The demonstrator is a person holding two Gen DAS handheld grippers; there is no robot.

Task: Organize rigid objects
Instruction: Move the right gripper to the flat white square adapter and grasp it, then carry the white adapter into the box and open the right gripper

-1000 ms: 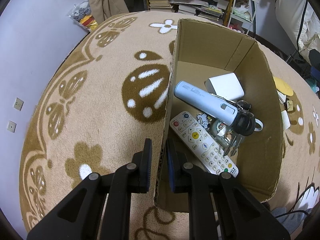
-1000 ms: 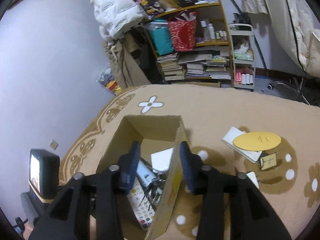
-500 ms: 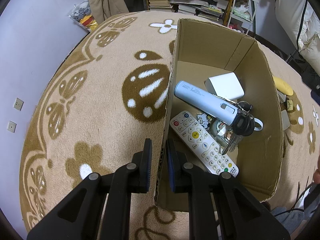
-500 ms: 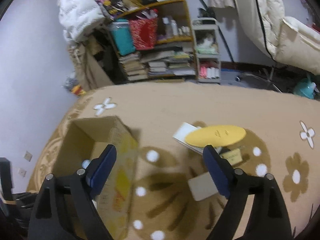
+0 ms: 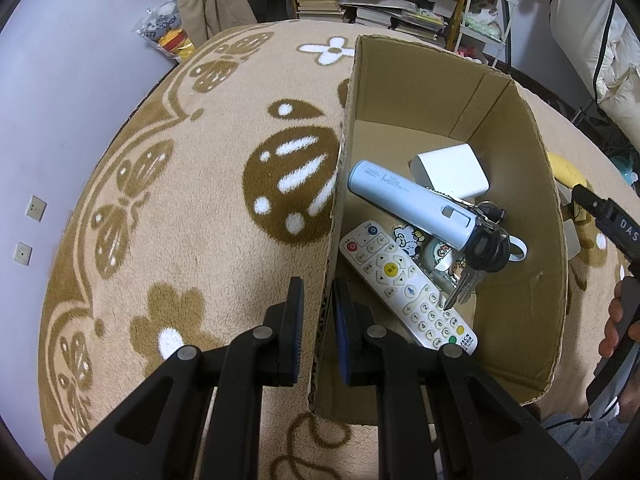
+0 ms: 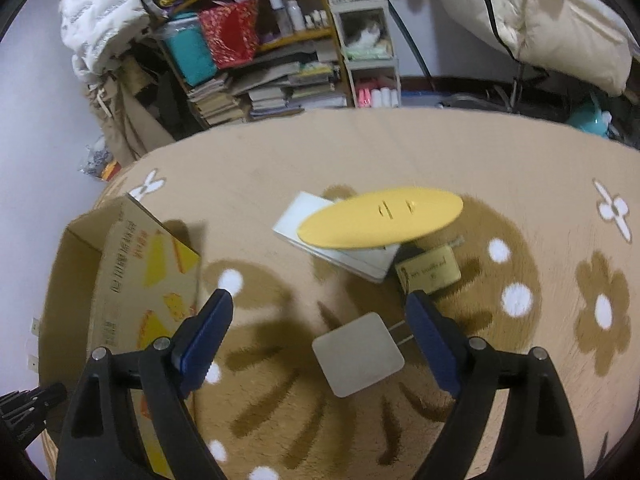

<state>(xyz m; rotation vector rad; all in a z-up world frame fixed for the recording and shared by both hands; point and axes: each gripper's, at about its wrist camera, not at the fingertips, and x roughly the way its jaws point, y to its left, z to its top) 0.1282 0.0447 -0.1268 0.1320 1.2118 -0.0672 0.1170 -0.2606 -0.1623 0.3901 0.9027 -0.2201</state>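
My left gripper (image 5: 319, 304) is shut on the left wall of an open cardboard box (image 5: 516, 152). Inside the box lie a light blue cylinder (image 5: 408, 204), a white remote (image 5: 404, 292), a white block (image 5: 452, 170) and a bunch of keys (image 5: 480, 252). My right gripper (image 6: 320, 300) stands wide open, low over the carpet to the right of the box (image 6: 132, 280). A white square charger (image 6: 358, 354) lies on the carpet between its fingers, untouched. Beyond it a yellow oval lid (image 6: 380, 220) rests on a white flat case (image 6: 304, 224), beside a gold card (image 6: 430, 270).
The box stands on a tan carpet (image 5: 200, 220) with brown flower patterns. A crowded bookshelf (image 6: 260, 60), a small white cart (image 6: 368, 52) and hanging coats line the far wall. A person's hand (image 5: 618, 320) shows at the right edge of the left wrist view.
My right gripper has opened wide. It swung away from the box's right wall, rightwards and down over the loose things on the carpet. My left gripper has kept its grip and place.
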